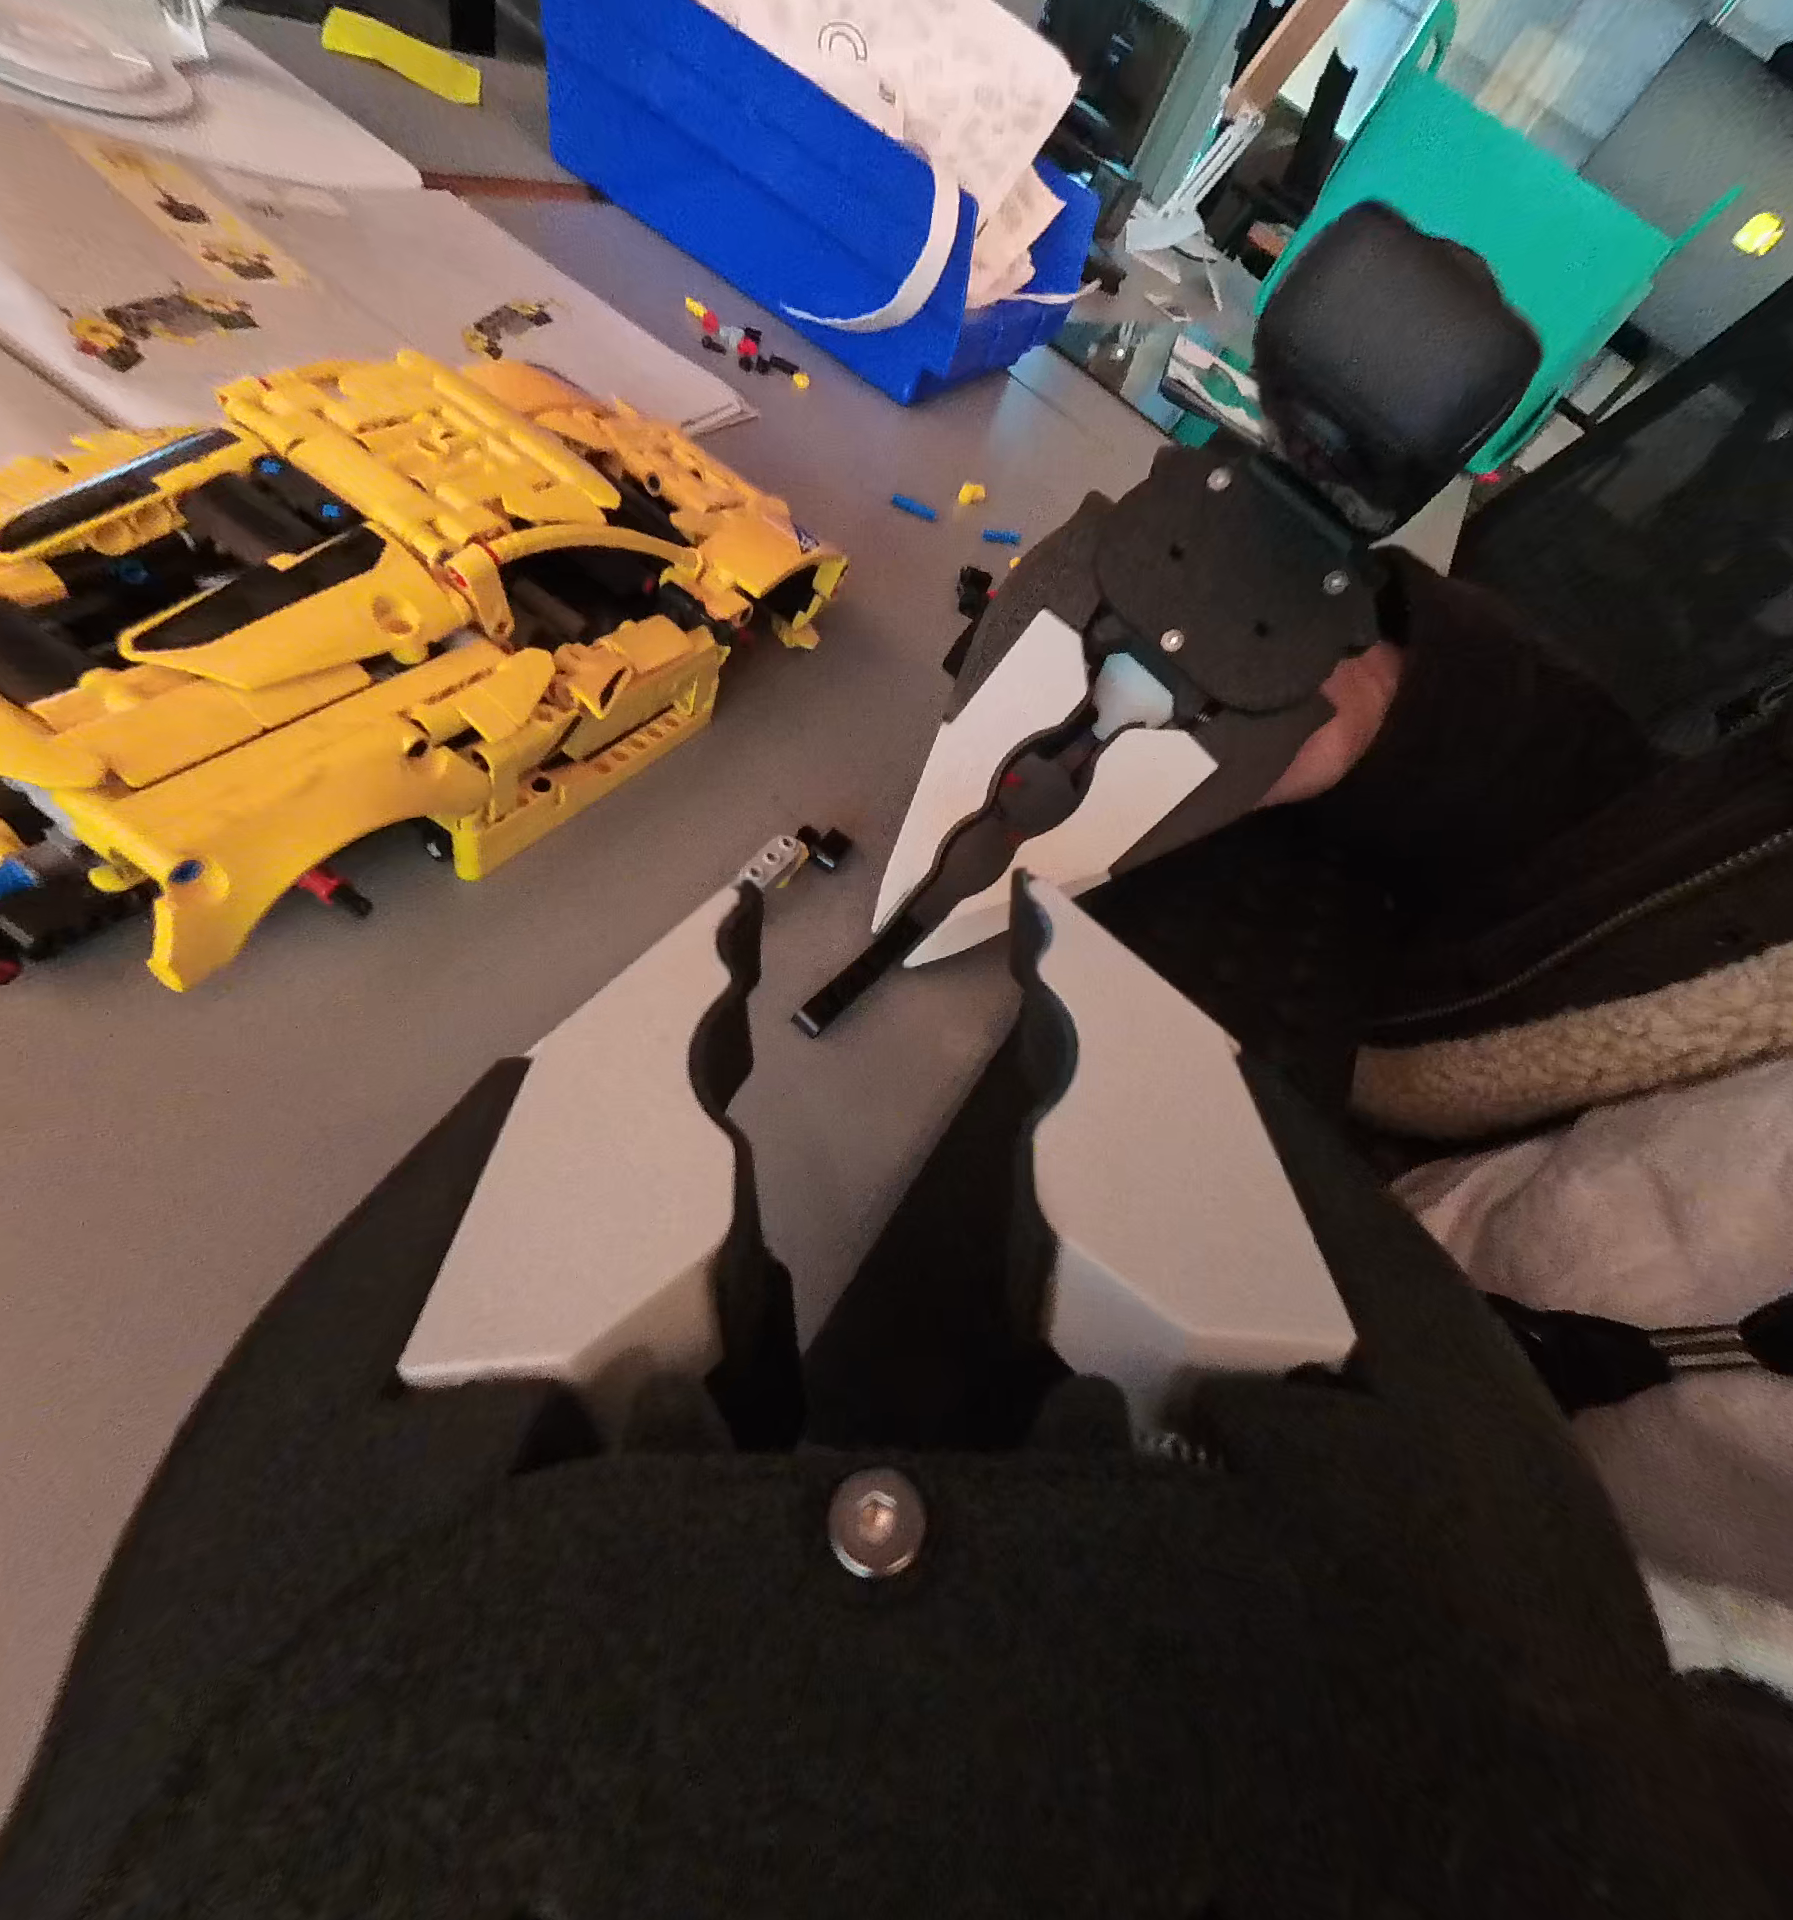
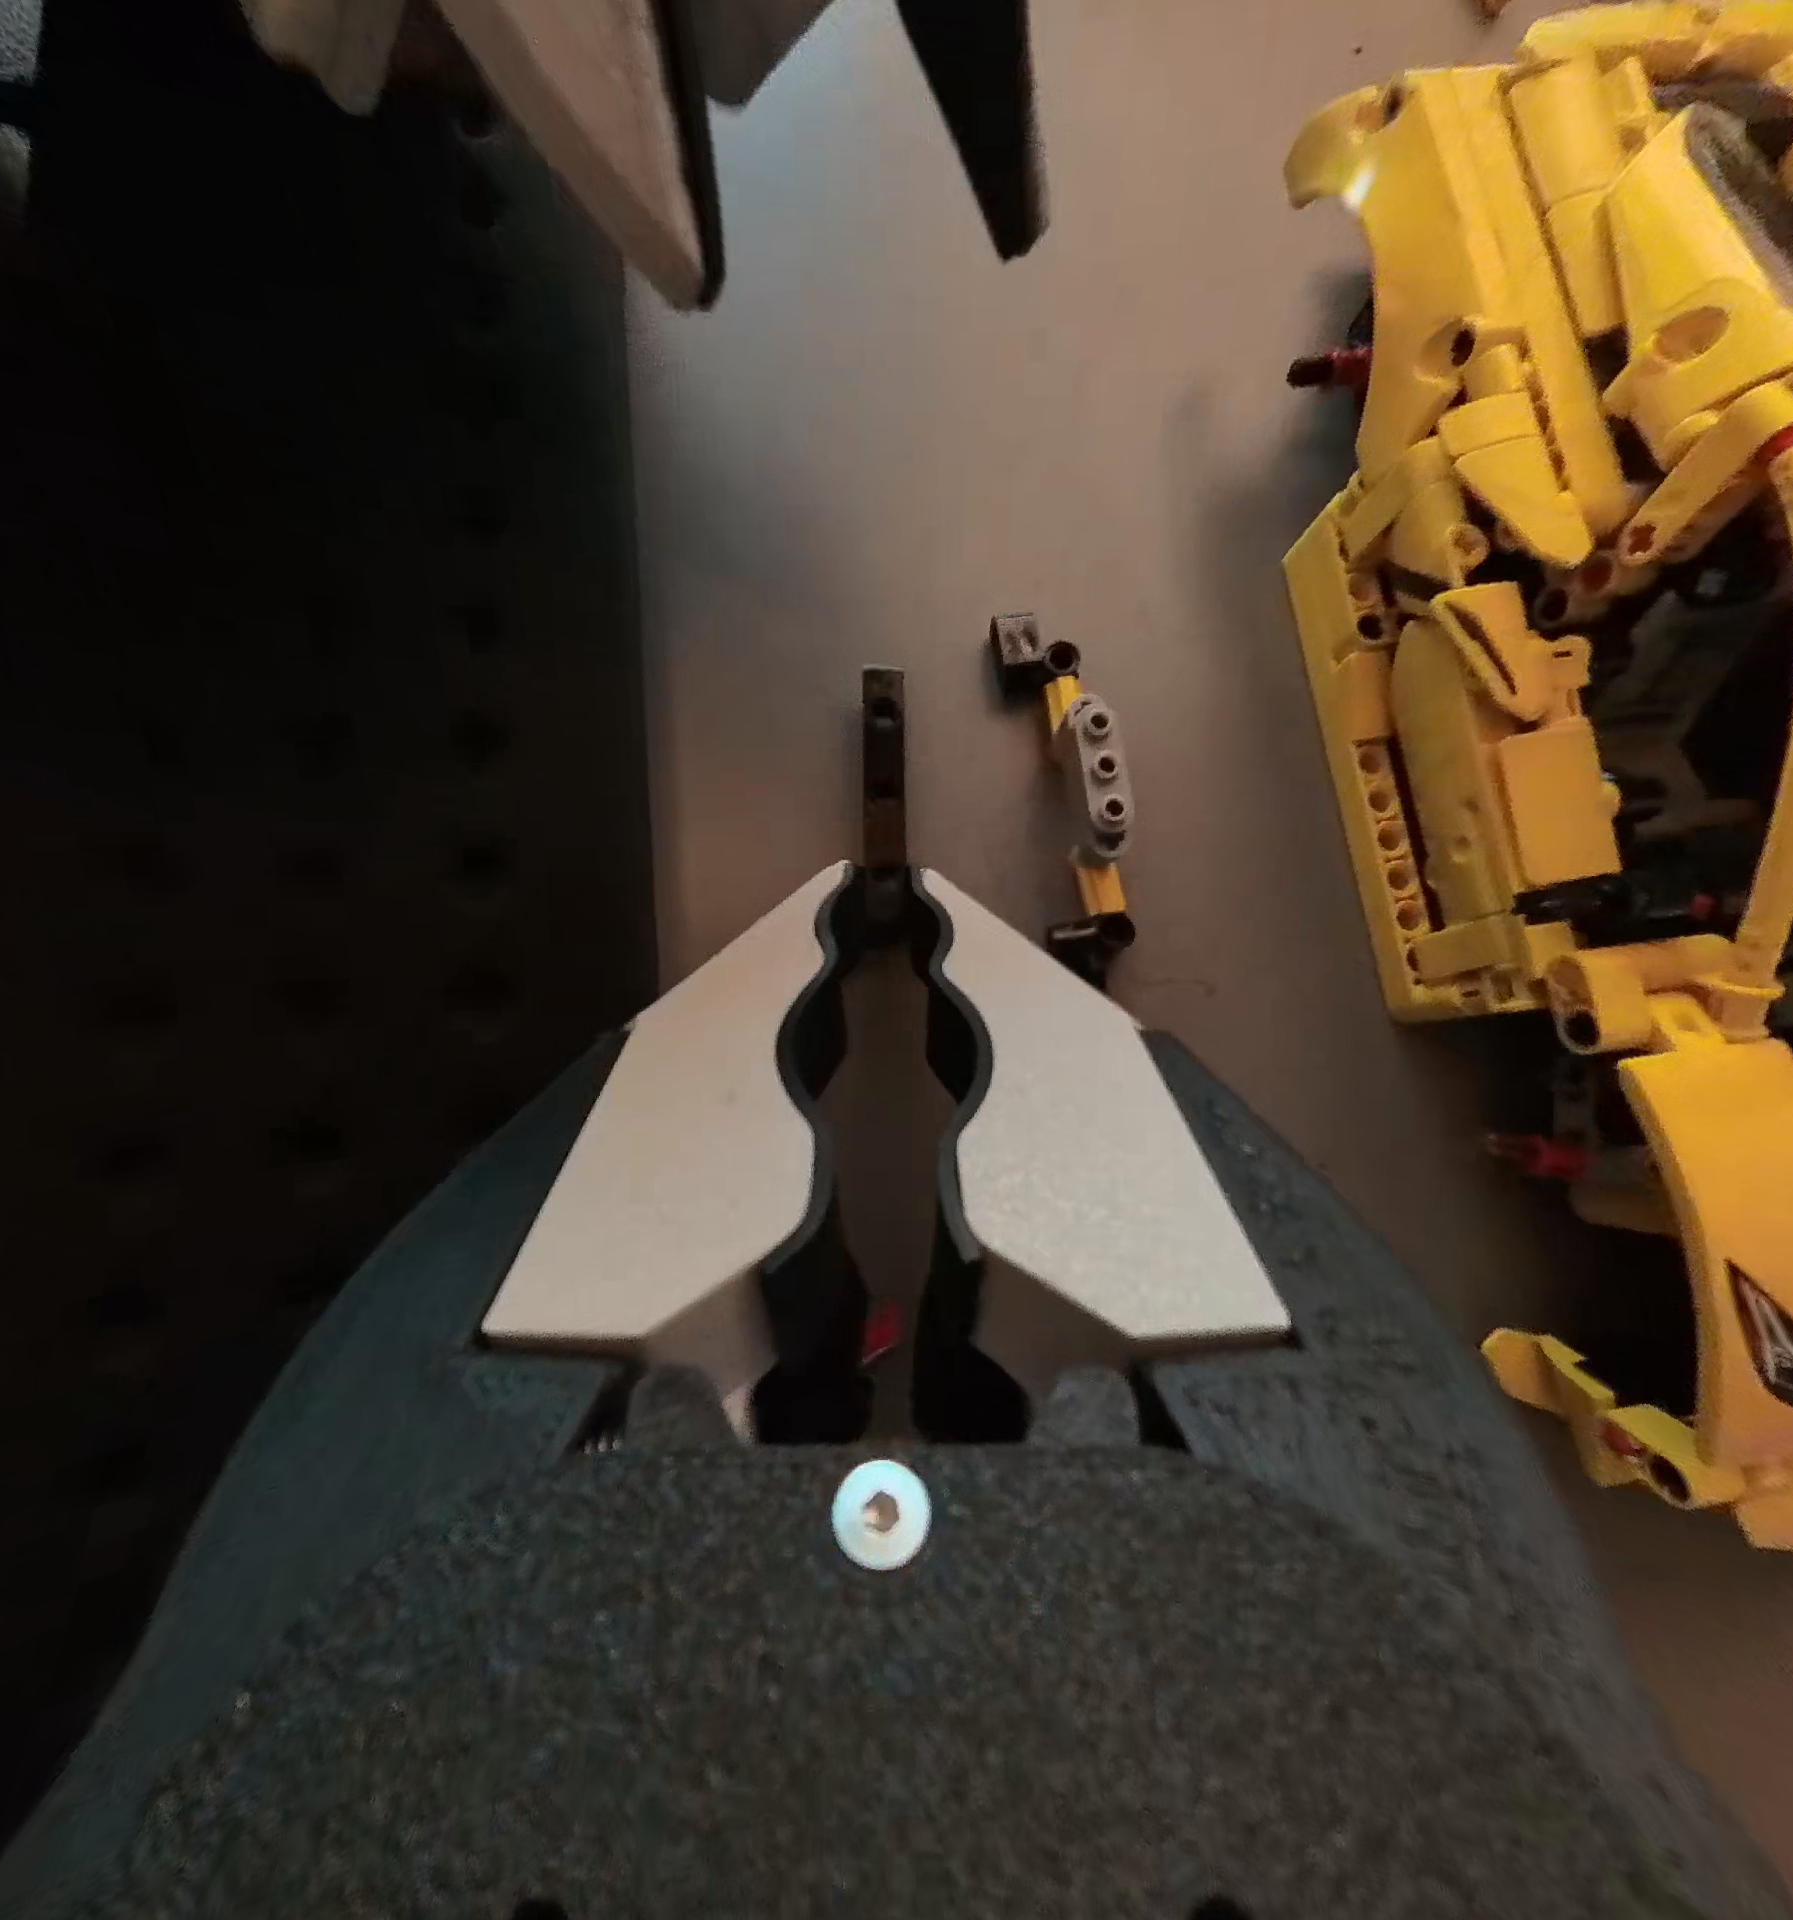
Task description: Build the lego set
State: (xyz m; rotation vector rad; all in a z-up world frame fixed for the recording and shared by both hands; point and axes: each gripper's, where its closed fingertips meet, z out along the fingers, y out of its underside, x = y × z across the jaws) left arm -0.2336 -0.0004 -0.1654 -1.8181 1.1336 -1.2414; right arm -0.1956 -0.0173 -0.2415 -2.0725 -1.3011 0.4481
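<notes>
On a grey table (image 1: pixel 144 1195) in a cluttered workroom, your right gripper (image 2: pixel 881 883) pinches a thin black beam (image 2: pixel 883 769) at its fingertips, jaws nearly closed on one end while the rest of the piece juts forward over the tabletop; the left wrist view shows the same beam (image 1: pixel 850 987) slanting down from those fingertips. Your left gripper (image 1: pixel 887 914) hovers close by with its jaws spread apart and nothing between them. Just beside the held beam lies a small grey, yellow and black sub-assembly (image 2: pixel 1084 790). Farther out sits the part-built yellow car (image 1: pixel 331 644), on the table and touched by neither tool. Beyond it an open instruction booklet (image 1: pixel 372 270) lies flat, with loose blue, red, yellow and black pieces (image 1: pixel 746 348) scattered near a blue bin (image 1: pixel 767 187) stuffed with paper sheets (image 1: pixel 965 114). At the right edge of the left wrist view, your dark jacket sleeve (image 1: pixel 1494 883) with its fleece lining fills the space behind the right gripper.
</notes>
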